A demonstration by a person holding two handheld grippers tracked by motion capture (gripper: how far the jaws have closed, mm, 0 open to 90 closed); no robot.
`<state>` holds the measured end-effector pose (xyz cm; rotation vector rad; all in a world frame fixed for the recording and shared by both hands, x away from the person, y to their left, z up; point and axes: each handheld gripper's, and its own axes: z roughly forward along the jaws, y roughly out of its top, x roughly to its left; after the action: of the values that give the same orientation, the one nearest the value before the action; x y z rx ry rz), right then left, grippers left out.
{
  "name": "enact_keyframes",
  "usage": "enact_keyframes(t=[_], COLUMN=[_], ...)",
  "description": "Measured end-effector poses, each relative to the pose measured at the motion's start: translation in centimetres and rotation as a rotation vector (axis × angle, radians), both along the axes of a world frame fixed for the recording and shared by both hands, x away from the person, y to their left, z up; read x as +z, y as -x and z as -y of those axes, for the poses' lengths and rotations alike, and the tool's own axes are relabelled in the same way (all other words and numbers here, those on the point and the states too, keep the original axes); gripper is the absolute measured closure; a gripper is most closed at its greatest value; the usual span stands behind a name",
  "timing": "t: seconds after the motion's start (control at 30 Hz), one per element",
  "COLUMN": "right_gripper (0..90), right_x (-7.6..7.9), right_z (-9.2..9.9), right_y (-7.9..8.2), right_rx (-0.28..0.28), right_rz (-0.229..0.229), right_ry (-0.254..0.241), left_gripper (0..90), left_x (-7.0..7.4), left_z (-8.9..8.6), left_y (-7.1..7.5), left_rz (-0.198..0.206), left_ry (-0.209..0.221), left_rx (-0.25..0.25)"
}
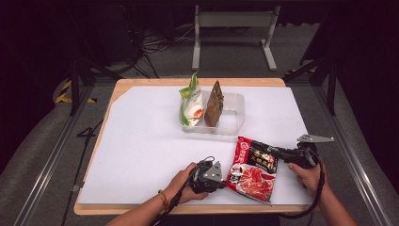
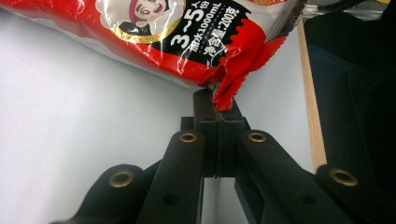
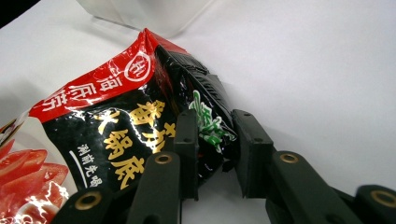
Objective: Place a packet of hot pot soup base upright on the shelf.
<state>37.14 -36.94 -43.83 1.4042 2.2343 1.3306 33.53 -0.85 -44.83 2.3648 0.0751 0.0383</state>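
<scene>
both grippers (image 1: 225, 178) (image 1: 275, 153) level, clamping red packet (image 1: 252, 170)

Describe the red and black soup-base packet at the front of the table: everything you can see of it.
The packet is a glossy, crinkled foil pouch, red and black with white and yellow lettering and pictured tomato slices. It lies near the table's front edge, its top corner raised. The left claw is shut on its bottom corner; the right claw pinches its upper side edge.

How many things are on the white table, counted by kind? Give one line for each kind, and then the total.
Snack or food packets: 3 (red and black soup-base packet, green and white packet, brown packet)
Clear plastic container: 1
Handheld tongs: 2 (left tongs, right tongs)
Total: 6
</scene>
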Motion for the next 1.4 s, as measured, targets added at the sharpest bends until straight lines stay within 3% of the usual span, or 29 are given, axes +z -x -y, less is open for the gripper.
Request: enact_keyframes(t=[0.17,0.4,0.83,1.03,1.27,1.4], right_gripper=[75.4,76.1,80.7,81.5,82.3,82.6], right_x=[0.5,1.1,3.8,4.4,5.2,5.6], right_z=[-0.4,-0.7,-1.9,-2.3,-3.1,-3.5], right_y=[0.2,0.5,1.7,1.8,2.4,2.8], right_rx=[-0.002,0.002,0.043,0.052,0.045,0.041], right_rz=[0.033,0.081,0.254,0.294,0.36,0.391], right_ry=[0.016,0.002,0.014,0.012,0.036,0.049], left_gripper=[90.0,90.0,90.0,89.9,86.4,78.6], left_x=[0.0,0.0,0.0,0.0,-0.4,-0.5], left_z=[-0.3,-0.9,-1.3,-1.5,-2.1,-2.3], left_y=[-0.2,-0.8,-1.1,-1.4,-2.1,-2.2], left_rz=[-0.002,-0.013,0.007,0.007,-0.052,-0.065], left_ry=[-0.004,0.005,-0.007,-0.002,0.045,0.054], left_rx=[0.006,0.032,0.049,0.069,0.082,0.071])
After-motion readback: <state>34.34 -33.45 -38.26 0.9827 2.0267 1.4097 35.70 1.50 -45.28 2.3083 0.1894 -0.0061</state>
